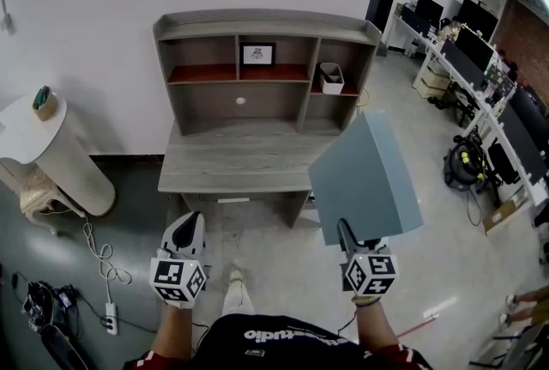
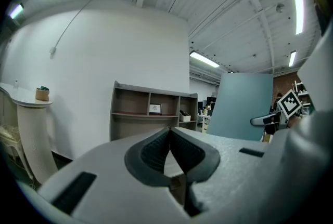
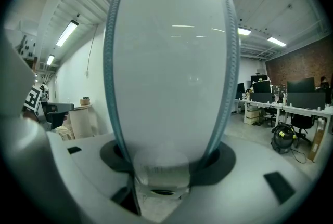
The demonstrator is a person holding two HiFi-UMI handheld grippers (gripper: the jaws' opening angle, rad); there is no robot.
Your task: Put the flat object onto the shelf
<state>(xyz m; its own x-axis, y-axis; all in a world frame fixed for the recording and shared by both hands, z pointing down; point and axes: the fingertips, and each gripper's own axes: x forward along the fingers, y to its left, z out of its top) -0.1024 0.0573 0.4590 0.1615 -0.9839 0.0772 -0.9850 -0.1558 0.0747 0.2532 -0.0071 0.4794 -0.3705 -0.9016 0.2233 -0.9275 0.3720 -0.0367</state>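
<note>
Head view: R gripper jaws clamp wide on the flat object, upright, well short of the shelf; L gripper jaws pressed together, empty, so pref. approach slow, lay it flat, clear the picture frame.

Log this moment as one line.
right gripper: shut on flat blue case | left gripper: shut, empty | shelf: ahead, case not yet on it
</note>
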